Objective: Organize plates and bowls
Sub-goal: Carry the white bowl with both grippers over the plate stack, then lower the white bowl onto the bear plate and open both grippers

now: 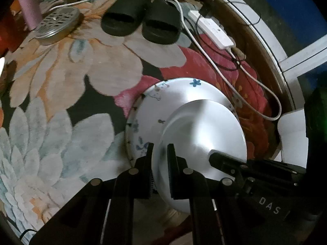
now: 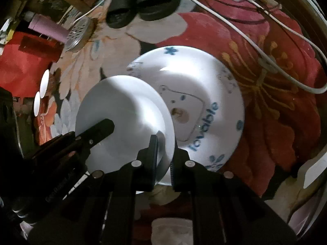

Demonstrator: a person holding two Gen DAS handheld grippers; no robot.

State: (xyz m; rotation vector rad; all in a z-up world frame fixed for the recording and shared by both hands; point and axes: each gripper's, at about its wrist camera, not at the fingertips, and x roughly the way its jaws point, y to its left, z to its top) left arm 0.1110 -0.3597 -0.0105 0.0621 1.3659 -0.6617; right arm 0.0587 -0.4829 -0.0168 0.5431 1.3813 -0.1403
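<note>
While both grippers close on opposite edges of one plain white plate (image 1: 201,140), it sits above a larger patterned plate (image 2: 206,94) lying on the floral rug (image 1: 61,94).

Left gripper (image 1: 160,151): the two black fingers straddle the white plate's near-left rim, one finger outside the rim, one over the plate's face. Jaws are narrowed onto the rim and appear to pinch it.

Right gripper (image 2: 165,145): the fingers bracket the same plate's right-hand rim, with the edge between them. Jaws likewise drawn in on the rim. In the left wrist view this gripper enters from the right, with a fingertip (image 1: 216,157) over the plate's face; in the right wrist view the left gripper's fingertip (image 2: 104,125) lies over the opposite side.

White plate: tilted relative to the plate below and overlapping its left half in the right wrist view. Whether it touches the lower plate or is lifted clear cannot be told; the frames are blurred there.

Patterned plate: white with blue flowers around the border, blue lettering and a line drawing at centre. Flat on the rug's red bloom.

Surroundings: a pair of black slippers (image 1: 141,18) at the far side of the rug, a perforated metal lid (image 1: 58,23) beside a pink cylinder (image 1: 29,6), a white power strip (image 1: 212,29) with white cable (image 1: 206,61) trailing past the plates on the right.
</note>
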